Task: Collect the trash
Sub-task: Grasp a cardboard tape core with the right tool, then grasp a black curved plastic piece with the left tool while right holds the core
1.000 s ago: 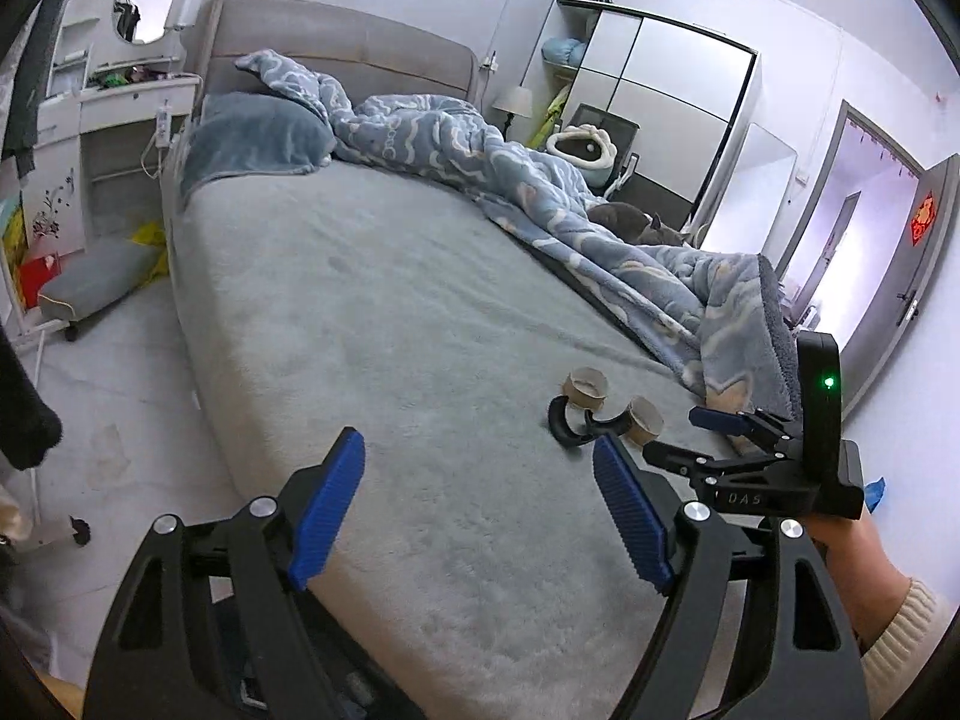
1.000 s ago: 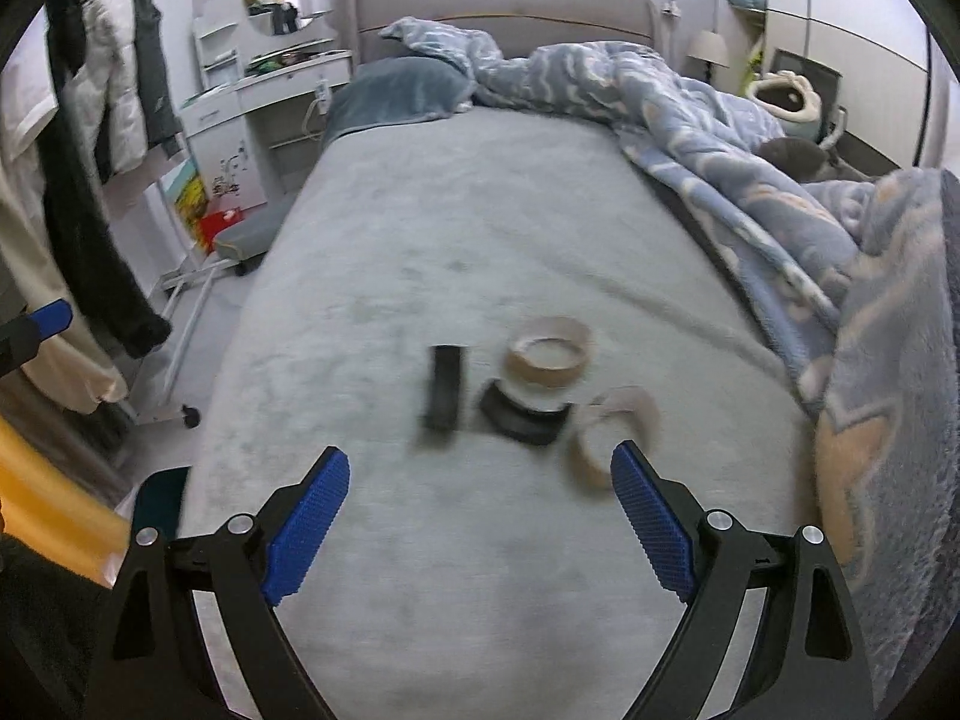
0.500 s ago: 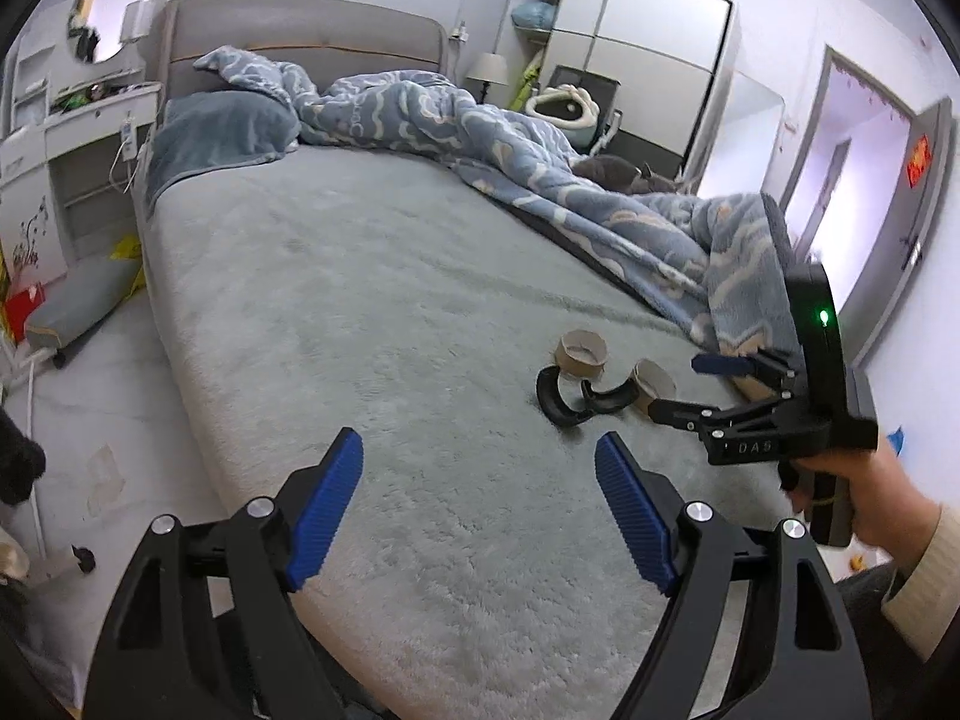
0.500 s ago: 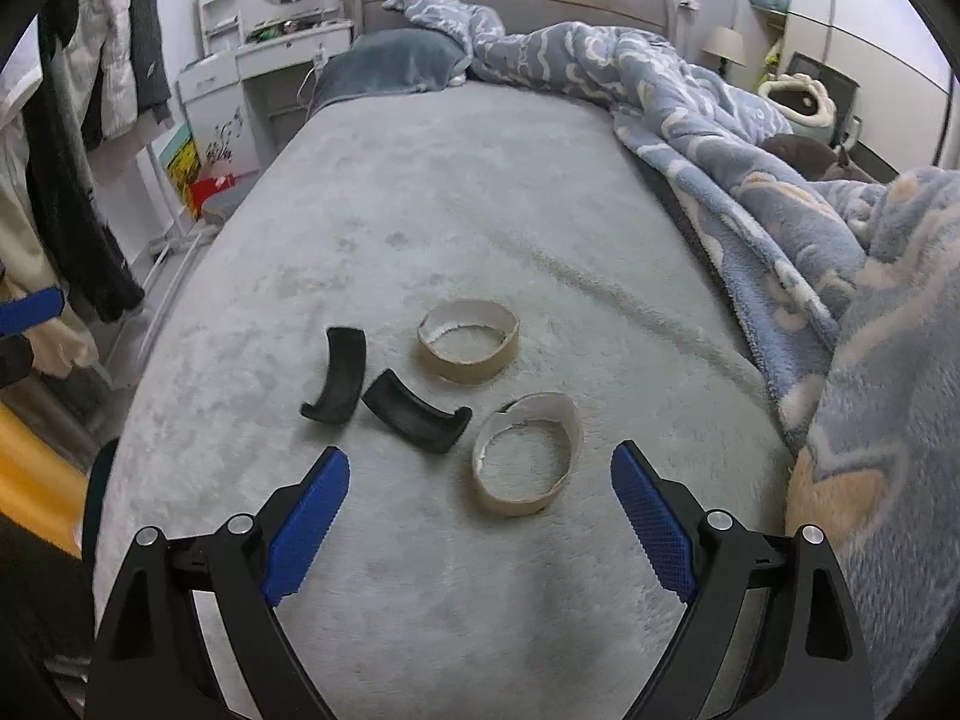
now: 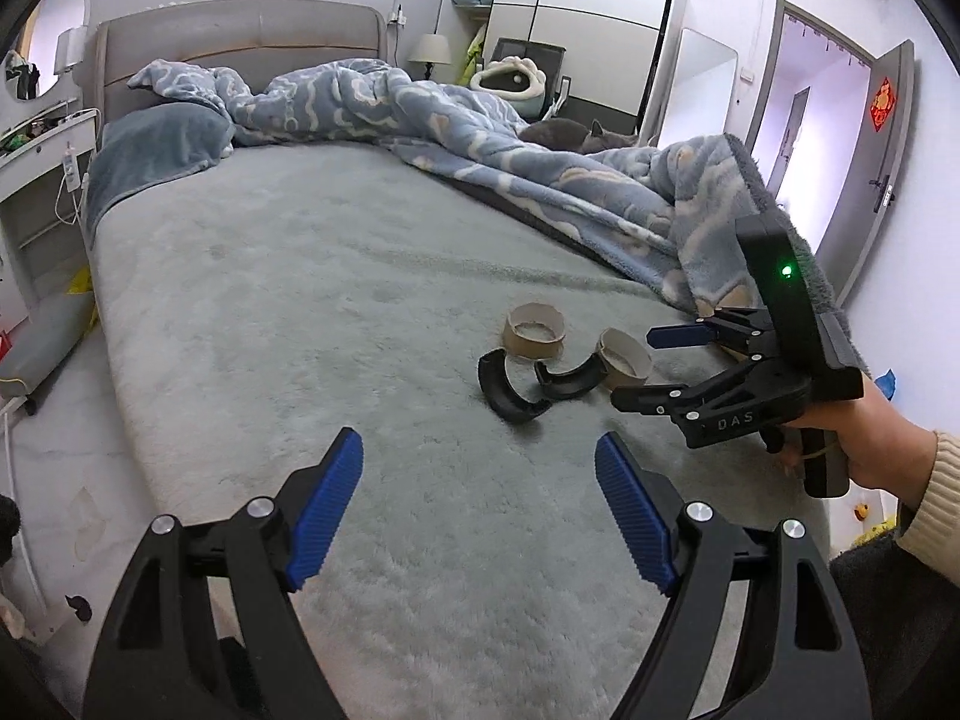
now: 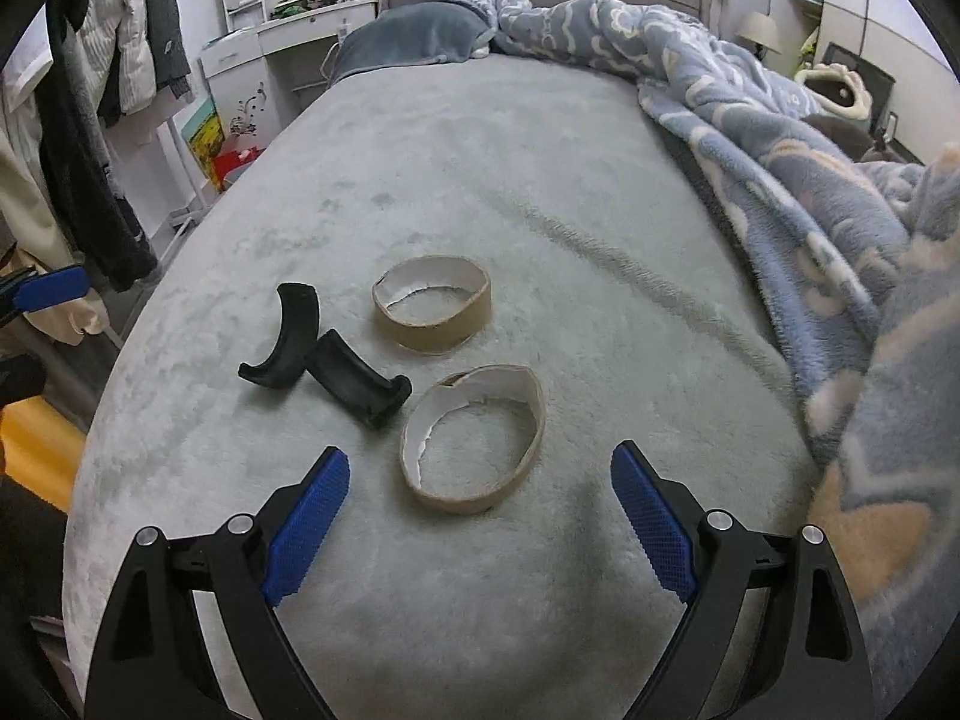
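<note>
Two cardboard tape rings lie on the grey bed: the near ring [image 6: 474,495] just ahead of my right gripper [image 6: 480,516], the far ring [image 6: 432,333] behind it. Two black curved plastic pieces lie to their left, one [image 6: 285,339] touching the other [image 6: 354,387]. My right gripper is open and empty, its jaws on either side of the near ring. In the left wrist view my left gripper [image 5: 480,510] is open and empty, short of the black pieces [image 5: 510,387] and rings [image 5: 534,339]. The right gripper [image 5: 666,369] shows there by the near ring [image 5: 624,360].
A rumpled blue blanket [image 6: 780,180] covers the bed's right side. A grey cat [image 5: 564,135] lies beyond it. A pillow [image 6: 414,39] sits at the headboard. Clothes [image 6: 90,120] hang at the left, by a white dresser [image 6: 270,42]. A wardrobe [image 5: 576,30] and door [image 5: 864,144] stand at the right.
My right gripper has moved forward and down toward the near cardboard ring, which now sits between its jaws. My left gripper has moved closer to the bed and swung right.
</note>
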A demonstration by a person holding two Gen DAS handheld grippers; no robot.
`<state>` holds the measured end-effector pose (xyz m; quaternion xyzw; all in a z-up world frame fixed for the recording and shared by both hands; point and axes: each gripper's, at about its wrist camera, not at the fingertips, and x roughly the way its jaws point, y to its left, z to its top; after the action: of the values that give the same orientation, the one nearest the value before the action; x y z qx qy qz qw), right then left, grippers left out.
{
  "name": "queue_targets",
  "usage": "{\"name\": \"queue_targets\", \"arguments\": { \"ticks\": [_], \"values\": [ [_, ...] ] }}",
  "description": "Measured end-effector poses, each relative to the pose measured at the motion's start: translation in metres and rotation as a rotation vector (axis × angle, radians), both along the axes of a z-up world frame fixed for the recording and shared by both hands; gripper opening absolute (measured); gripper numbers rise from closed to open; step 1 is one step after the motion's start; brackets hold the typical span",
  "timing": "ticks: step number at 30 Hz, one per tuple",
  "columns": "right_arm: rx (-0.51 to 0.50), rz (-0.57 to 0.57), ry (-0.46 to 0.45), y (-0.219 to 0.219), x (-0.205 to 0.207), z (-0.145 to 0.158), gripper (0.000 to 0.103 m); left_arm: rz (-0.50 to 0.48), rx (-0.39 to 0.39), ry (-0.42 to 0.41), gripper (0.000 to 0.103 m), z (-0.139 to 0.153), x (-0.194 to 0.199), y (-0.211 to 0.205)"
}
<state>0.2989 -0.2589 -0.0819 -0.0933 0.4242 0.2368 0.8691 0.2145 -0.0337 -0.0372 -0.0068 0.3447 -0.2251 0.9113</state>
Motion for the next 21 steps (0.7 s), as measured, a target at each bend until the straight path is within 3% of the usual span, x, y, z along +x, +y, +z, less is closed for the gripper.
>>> {"name": "queue_targets", "arguments": {
  "ticks": [5, 10, 16, 21],
  "values": [
    [-0.039, 0.019, 0.02, 0.003, 0.012, -0.006, 0.075, -0.01, -0.002, 0.017, 0.082, -0.008, 0.018, -0.01],
    [-0.014, 0.034, 0.048, -0.002, 0.017, -0.009, 0.07, -0.043, 0.014, 0.036, 0.082, -0.019, 0.031, -0.02],
    [-0.036, 0.068, 0.046, 0.001, 0.015, -0.004, 0.049, -0.076, 0.016, 0.058, 0.082, -0.029, 0.044, -0.034],
    [-0.045, 0.066, 0.038, 0.0, 0.013, -0.001, 0.048, -0.107, 0.056, 0.072, 0.082, -0.041, 0.051, -0.047]
  ]
}}
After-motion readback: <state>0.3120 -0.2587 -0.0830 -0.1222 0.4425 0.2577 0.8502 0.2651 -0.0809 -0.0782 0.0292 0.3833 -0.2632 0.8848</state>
